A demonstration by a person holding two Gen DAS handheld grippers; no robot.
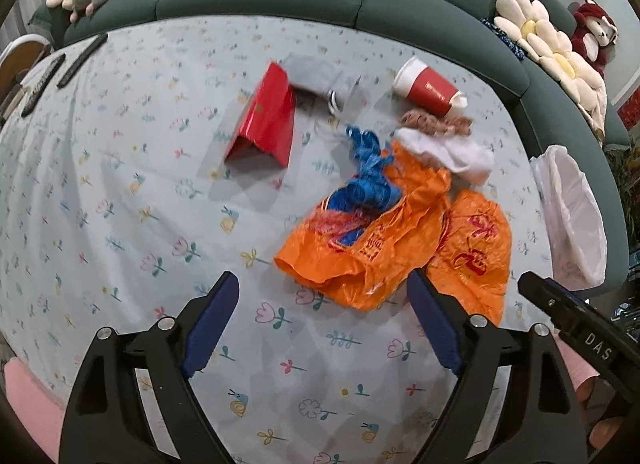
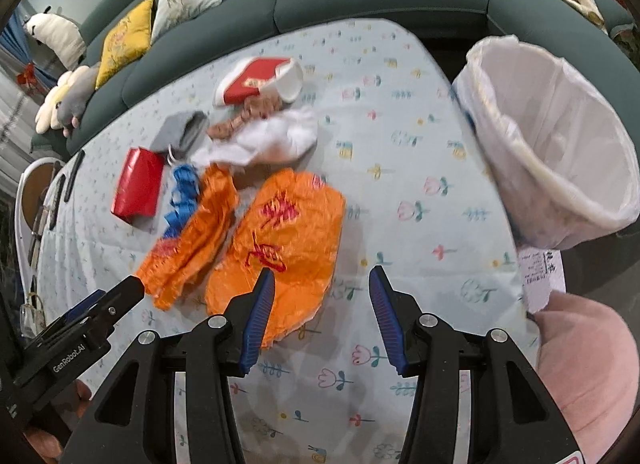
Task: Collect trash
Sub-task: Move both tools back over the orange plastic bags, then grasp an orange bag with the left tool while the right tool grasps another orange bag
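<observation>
**Trash heaped near right edge of bench, both tongs empty**

Left tongs (image 1: 322, 298) wide open over floral cloth, holding nothing, right tip beside near edge of left orange bag (image 1: 360, 248). Right tongs (image 2: 322, 290) wide open, empty, left tip over second orange bag (image 2: 286, 240). Further toward sofa-side edge: blue plastic strips (image 1: 370, 180), white tissue (image 1: 452, 154), red-and-white paper cup (image 1: 428, 88) lying on its side, red folded card (image 1: 266, 120). Lined white bin (image 2: 560, 144) just off right edge of bench (image 1: 120, 184).
</observation>
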